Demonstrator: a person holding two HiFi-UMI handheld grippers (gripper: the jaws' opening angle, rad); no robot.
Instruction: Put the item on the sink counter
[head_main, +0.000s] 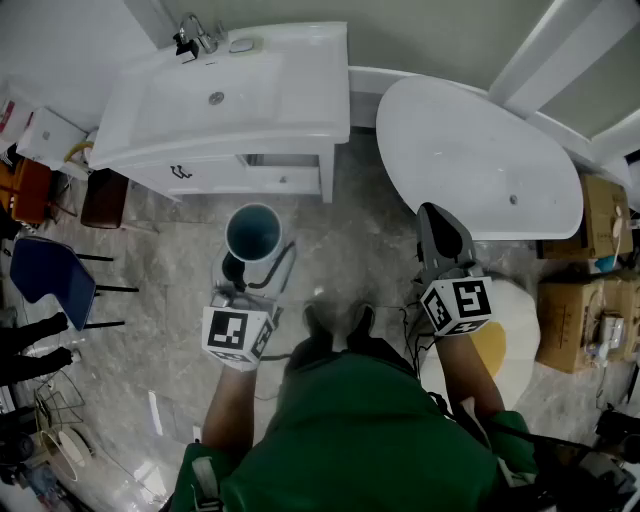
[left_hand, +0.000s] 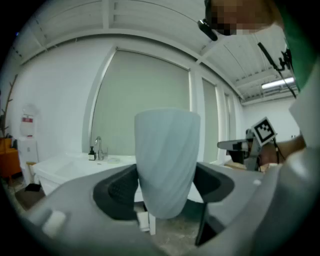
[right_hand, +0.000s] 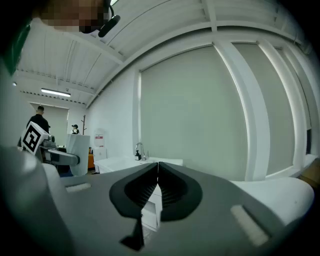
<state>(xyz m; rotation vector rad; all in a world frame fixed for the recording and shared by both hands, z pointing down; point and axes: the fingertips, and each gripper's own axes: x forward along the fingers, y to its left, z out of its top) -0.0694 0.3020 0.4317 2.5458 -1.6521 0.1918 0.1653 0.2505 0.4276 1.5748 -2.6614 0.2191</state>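
Grey marbled floor spreads between a white sink counter and a white freestanding bathtub in a showroom-like space, as seen from the head view of a person in a green top. The person stands facing both fixtures with a gripper in each hand.

The left gripper holds a pale blue-grey cup. Its jaws stand wide, and their dark pads press on the cup's lower sides. The cup is upright with its mouth up, and faint twisted ridges run down its wall in the left gripper view. It hangs over the floor just in front of the sink counter, below the counter's front edge in the head view and not touching it.

The right gripper is empty, its jaws brought together so the ribbed pads meet along one line. It is held beside the near rim of the bathtub. Each gripper carries a cube with square markers, the left and the right.

On the sink counter, a chrome faucet and a small dark bottle stand at the back edge behind the basin. Cardboard boxes sit on the floor at the far right, and a blue chair stands at the far left.
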